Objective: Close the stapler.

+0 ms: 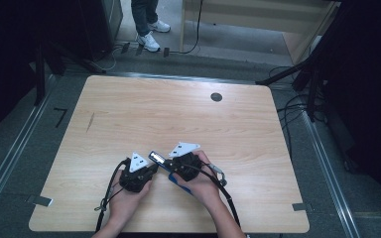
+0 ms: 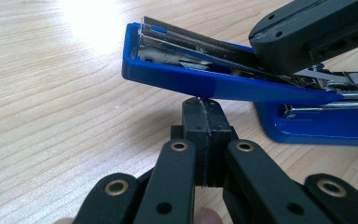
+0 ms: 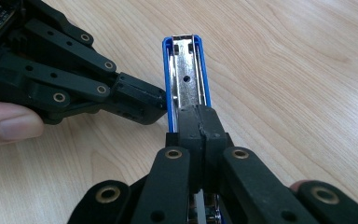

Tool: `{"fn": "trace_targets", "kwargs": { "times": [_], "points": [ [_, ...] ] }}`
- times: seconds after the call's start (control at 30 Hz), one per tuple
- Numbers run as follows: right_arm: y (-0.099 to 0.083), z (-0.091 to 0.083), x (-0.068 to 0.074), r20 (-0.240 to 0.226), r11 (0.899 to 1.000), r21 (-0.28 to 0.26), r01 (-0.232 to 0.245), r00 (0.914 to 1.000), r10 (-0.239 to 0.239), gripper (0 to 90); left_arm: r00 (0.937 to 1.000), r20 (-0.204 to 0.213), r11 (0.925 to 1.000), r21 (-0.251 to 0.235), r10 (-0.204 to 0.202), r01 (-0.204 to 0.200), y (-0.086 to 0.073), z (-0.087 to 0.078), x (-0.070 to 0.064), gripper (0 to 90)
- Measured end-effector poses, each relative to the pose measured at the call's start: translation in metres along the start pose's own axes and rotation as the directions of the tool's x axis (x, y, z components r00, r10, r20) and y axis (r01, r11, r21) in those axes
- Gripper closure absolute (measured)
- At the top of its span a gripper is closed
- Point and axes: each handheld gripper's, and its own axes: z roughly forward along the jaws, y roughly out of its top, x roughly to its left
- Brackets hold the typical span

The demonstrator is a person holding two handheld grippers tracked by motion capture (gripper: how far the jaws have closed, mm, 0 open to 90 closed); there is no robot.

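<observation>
A blue stapler [image 1: 158, 158] lies near the table's front middle, hinged open, its blue arm [image 2: 200, 84] raised off its base [image 2: 321, 126]. The metal staple channel [image 3: 186, 70] faces up. My right gripper [image 3: 200, 116] is shut, with its tips resting on top of that channel and nothing seen between the jaws. My left gripper [image 2: 204, 114] is also shut, and its tips touch the blue arm's side from below. In the high view the left gripper [image 1: 150, 169] and the right gripper [image 1: 172, 162] meet at the stapler, each held in a hand.
The wooden table [image 1: 129, 114] has a dark round hole [image 1: 216, 97] at the far right. A person's legs [image 1: 146, 25] stand beyond the far edge. Cables [image 1: 228, 196] trail from both grippers toward the front edge.
</observation>
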Motion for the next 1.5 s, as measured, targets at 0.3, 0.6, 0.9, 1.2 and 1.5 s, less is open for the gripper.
{"fn": "trace_targets", "kwargs": {
  "times": [0.3, 0.6, 0.9, 1.2, 1.5],
  "points": [
    [0.0, -0.003, 0.001, 0.004, 1.0, -0.01, 0.005, 1.0, -0.005, 90.0, 0.9998, 0.017, 0.9996, -0.028, 0.009, -0.008, 0.001, -0.005, -0.002, 90.0],
    [0.001, -0.007, 0.001, 0.006, 1.0, -0.02, 0.016, 0.9999, -0.016, 90.0, 0.9978, 0.055, 0.9985, -0.041, 0.039, -0.037, -0.002, -0.01, -0.01, 90.0],
    [0.004, -0.013, 0.002, 0.0, 0.999, -0.05, 0.016, 0.9999, -0.016, 90.0, 0.9916, 0.11, 0.9966, -0.053, 0.068, -0.063, -0.006, -0.009, -0.025, 90.0],
    [0.005, -0.02, 0.003, 0.002, 0.997, -0.071, 0.016, 0.9999, -0.016, 90.0, 0.9788, 0.172, 0.9924, -0.074, 0.11, -0.099, -0.006, -0.003, -0.035, 90.0],
    [0.005, -0.028, 0.003, 0.001, 0.996, -0.089, 0.018, 0.9998, -0.018, 90.0, 0.9699, 0.181, 0.986, -0.063, 0.163, -0.154, -0.005, 0.004, -0.047, 90.0]
  ]
}}
